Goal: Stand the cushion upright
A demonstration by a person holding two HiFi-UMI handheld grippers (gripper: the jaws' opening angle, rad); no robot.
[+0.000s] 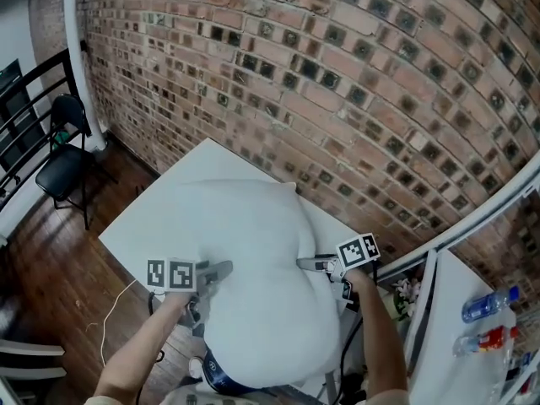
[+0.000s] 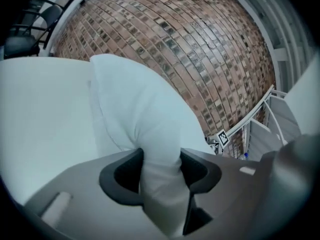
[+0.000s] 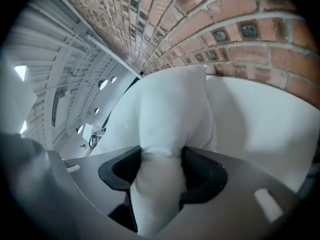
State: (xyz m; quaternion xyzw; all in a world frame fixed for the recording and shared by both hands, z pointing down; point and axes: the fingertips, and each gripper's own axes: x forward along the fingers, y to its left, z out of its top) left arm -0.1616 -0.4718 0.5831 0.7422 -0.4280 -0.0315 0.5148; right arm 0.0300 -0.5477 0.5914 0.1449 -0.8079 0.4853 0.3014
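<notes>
"When I look down through the head view, the cushion [image 1: 253,251] bulges over the white tabletop [image 1: 160,209], left tongs [image 1: 221,270] at its nine o'clock edge, right tongs [image 1: 308,263] at three."

"Left gripper view?"

"My left tongs pinch a fold of cushion, pads pressing both sides."

"Right gripper view?"

"Same: right tongs clamped on a cushion fold, brick wall [image 3: 240,39] at twelve o'clock."
</notes>
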